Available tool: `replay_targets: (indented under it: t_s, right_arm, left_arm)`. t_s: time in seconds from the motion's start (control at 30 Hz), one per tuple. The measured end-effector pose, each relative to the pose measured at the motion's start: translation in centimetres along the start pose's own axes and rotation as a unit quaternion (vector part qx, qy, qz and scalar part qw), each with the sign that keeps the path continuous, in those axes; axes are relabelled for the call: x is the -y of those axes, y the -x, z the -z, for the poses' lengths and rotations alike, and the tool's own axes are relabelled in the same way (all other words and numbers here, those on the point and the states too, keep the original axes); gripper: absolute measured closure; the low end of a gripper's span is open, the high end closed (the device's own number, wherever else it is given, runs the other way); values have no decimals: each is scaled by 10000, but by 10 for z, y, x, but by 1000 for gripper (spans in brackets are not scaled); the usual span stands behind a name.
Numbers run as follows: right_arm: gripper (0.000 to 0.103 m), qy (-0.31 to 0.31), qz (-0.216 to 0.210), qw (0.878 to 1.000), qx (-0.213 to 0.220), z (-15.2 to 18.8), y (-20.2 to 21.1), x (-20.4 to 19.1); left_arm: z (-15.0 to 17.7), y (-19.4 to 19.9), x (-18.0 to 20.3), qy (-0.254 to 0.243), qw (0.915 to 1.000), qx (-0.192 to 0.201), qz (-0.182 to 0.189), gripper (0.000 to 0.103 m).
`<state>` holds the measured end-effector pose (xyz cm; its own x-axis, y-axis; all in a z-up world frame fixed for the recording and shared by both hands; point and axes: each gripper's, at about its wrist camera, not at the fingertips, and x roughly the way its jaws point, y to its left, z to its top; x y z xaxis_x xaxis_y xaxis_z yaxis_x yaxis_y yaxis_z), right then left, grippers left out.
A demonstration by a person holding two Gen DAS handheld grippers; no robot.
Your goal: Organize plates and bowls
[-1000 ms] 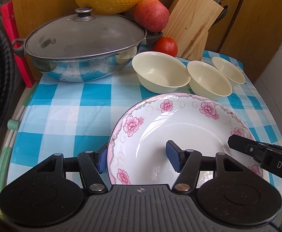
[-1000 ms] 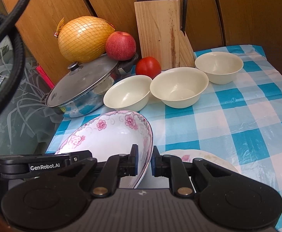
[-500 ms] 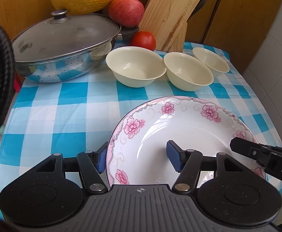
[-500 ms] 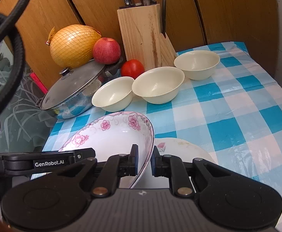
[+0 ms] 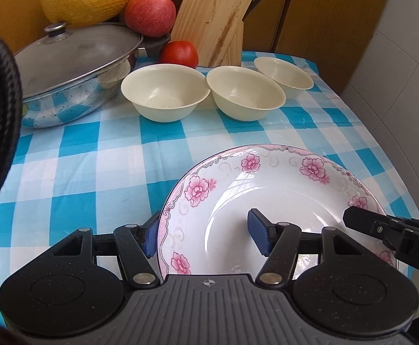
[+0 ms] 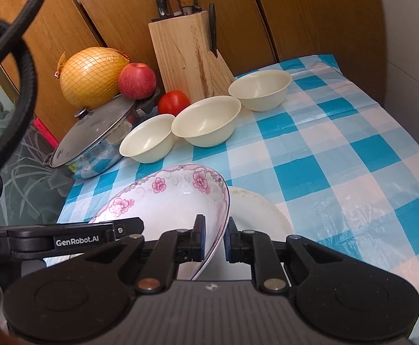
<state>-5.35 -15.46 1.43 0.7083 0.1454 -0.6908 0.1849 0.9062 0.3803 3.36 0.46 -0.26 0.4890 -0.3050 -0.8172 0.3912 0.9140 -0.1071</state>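
The near rim of the white deep plate with pink flowers and a pink scrolled border (image 5: pixel 267 201) is disappearing behind both gripper bodies, and the second, plainer white plate (image 6: pixel 255 210) is lying mostly hidden beneath it on the blue-and-white checked tablecloth (image 5: pixel 94 155); whether the two plates are touching cannot be made out. Lettering on the left gripper's arm is reading "GenRobot.AI" in the right wrist view; on the right gripper's arm only "DA" is showing, the rest cut off.

The flowered plate is being held tilted above the cloth, in front of three cream bowls (image 5: pixel 165 95) standing in a row. The right gripper (image 6: pixel 214 237) is pinching its right rim between nearly closed pads. The left gripper (image 5: pixel 206 234) is straddling the left rim with its jaws about half open, the inner blue pad (image 5: pixel 257 231) sitting clear over the plate's well; the outer pad's contact cannot be judged.
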Motion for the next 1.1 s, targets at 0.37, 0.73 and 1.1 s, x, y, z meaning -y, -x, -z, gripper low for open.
replay_targets:
  t_s: [0.37, 0.73, 1.1]
  right_arm:
    - [88, -193, 214, 9996, 46, 21, 20, 16]
    - [88, -73, 407, 9991, 36, 33, 22, 19]
    - [88, 19, 677, 9975, 184, 29, 18, 21]
  left_arm:
    - [13, -1, 23, -374, 9992, -54, 112, 34]
    - [19, -2, 30, -532, 9985, -75, 84, 34]
    - [15, -6, 35, -629, 9978, -106, 179, 39]
